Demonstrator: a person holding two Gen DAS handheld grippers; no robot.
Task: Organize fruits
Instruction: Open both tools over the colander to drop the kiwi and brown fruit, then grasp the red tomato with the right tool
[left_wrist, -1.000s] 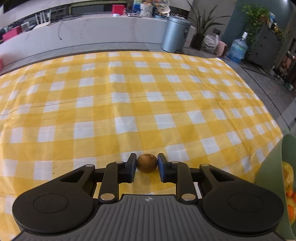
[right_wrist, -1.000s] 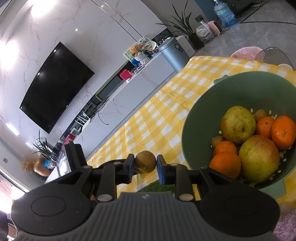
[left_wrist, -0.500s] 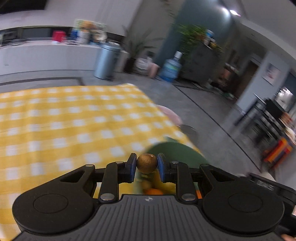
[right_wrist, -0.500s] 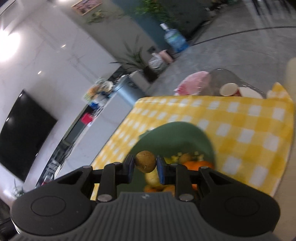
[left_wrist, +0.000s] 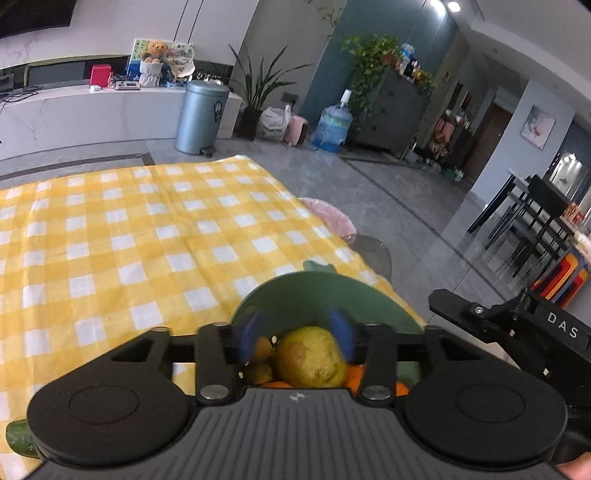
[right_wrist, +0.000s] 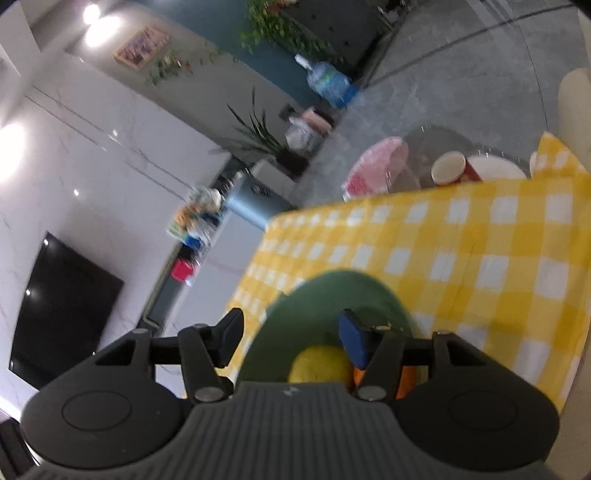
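While both tools' jaws are opening empty above the green bowl (left_wrist: 325, 295), they should be kept centred. The left tool (left_wrist: 295, 332) and right tool (right_wrist: 291, 332) are best withdrawn only once fully parted.

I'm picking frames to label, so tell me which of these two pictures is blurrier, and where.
Right wrist view: blurrier, smeared across the yellow checked tablecloth and round green bowl. Left wrist view: room sharp, only the opening blue-padded fingers streak over the yellow-green pear.

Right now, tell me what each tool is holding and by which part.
Nothing. Both the left tool and right tool are opening, with nothing gripped between them, above the green bowl of fruit.
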